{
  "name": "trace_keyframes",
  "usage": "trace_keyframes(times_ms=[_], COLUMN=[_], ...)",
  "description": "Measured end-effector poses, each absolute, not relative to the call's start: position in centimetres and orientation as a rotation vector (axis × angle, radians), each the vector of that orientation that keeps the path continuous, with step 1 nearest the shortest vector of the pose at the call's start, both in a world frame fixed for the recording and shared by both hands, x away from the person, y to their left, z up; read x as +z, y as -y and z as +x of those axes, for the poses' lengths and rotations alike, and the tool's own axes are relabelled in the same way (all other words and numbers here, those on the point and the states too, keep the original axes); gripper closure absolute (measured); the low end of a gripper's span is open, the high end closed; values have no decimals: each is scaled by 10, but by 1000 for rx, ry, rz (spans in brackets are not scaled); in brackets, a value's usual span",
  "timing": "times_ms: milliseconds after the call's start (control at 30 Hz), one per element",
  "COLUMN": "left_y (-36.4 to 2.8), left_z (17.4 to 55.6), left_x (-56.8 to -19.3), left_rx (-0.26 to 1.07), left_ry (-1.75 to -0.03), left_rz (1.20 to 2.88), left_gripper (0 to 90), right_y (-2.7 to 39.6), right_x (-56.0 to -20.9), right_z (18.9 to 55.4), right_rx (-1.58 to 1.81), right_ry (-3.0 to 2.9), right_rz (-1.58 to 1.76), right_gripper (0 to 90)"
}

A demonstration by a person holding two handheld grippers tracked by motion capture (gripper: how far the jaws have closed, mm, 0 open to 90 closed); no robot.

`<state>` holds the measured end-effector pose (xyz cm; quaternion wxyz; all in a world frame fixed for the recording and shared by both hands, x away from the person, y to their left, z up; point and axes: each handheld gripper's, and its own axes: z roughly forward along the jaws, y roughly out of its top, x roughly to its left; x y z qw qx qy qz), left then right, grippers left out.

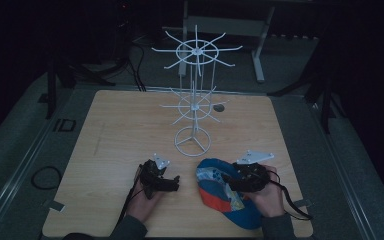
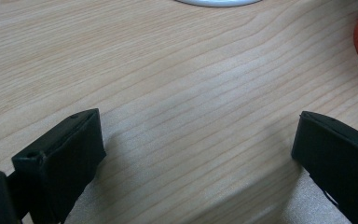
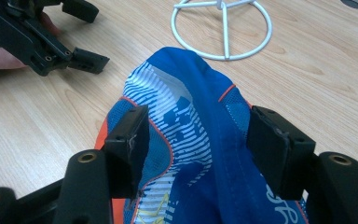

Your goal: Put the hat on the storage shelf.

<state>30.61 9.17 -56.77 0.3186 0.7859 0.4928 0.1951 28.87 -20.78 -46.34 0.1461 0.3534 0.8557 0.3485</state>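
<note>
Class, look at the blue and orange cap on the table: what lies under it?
The cap rests on the wooden table, and bare wood shows around it. Whatever lies beneath the fabric is covered. The right gripper straddles its top, jaws apart.

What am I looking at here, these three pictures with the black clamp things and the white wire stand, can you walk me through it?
There is no robot here. A person sits at a wooden table holding a hand-held two-jaw clamp, a gripper, in each hand. The high view looks down from above: the left gripper rests low over bare wood, the right gripper is over a blue and orange cap. Beyond them stands a white wire rack with hooks and a ring base. The other two pictures come from cameras riding on the grippers. The left gripper view shows its jaws wide apart over bare table. The right gripper view shows its jaws open on either side of a raised fold of the cap, not yet squeezing it.
</note>
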Motion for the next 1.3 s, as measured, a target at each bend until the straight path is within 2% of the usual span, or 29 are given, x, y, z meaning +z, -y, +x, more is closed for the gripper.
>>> trace_keyframes(times_ms=[600, 1300], left_y=[-92, -92], left_z=[306, 306], left_x=[-567, -568], left_rx=[511, 514], left_ry=[-1296, -1297], left_rz=[2069, 2064], left_gripper=[26, 26], right_y=[204, 191], right_x=[-455, -464], right_z=[305, 328], right_rx=[998, 882], right_ry=[-2512, -2627], right_rz=[1015, 979], right_gripper=[388, 385])
